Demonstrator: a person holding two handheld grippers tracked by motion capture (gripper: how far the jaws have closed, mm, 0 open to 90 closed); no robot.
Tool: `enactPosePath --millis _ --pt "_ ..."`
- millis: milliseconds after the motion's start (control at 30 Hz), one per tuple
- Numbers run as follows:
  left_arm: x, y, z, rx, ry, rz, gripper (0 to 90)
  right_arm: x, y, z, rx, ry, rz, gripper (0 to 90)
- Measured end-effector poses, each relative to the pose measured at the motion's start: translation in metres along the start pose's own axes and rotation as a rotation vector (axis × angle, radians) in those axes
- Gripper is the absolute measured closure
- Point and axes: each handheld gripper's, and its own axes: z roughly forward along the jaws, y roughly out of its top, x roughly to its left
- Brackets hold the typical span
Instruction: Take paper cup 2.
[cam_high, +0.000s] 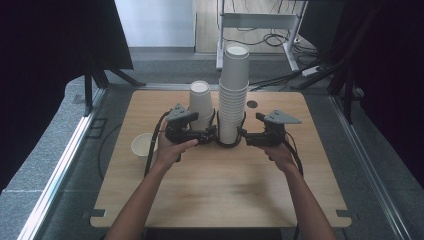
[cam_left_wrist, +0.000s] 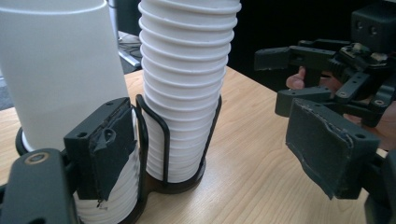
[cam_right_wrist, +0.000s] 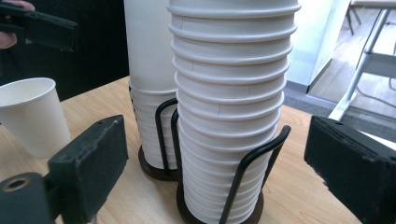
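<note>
From my high view, the base of the tall cup stack (cam_high: 233, 95) and its black wire holder (cam_high: 229, 143) sit partly behind the left gripper (cam_high: 212, 134) and right gripper (cam_high: 242, 134), so I cannot tell whether either one touches the cups. The shorter stack (cam_high: 201, 104) is half covered by the left gripper's grey plate. In my left gripper view the near jaw blocks the lower part of the short stack (cam_left_wrist: 56, 70), and both stacks run off the top edge. My right gripper view cuts the tall stack (cam_right_wrist: 231, 107) at the top, and the single cup (cam_right_wrist: 29, 114) near the table's left edge is clipped at the frame side.
</note>
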Motion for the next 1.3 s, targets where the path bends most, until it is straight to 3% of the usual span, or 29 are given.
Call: enactPosePath --millis 233,567,967,1300 --pt "0.0 0.008 0.004 -0.001 0.034 0.005 15.2 -0.003 0.009 0.006 -0.005 -0.002 0.004 2.7" --pt "0.008 0.026 0.006 -0.044 0.013 -0.035 15.2 -0.01 0.024 0.012 0.001 -0.005 0.011 1.4" --pt "0.011 0.046 0.012 -0.075 0.02 0.008 15.1 -0.012 0.043 0.021 -0.01 -0.016 0.013 0.0" --pt "0.01 0.069 0.021 -0.097 -0.002 0.013 15.1 -0.014 0.067 0.033 -0.043 0.018 0.023 0.0"
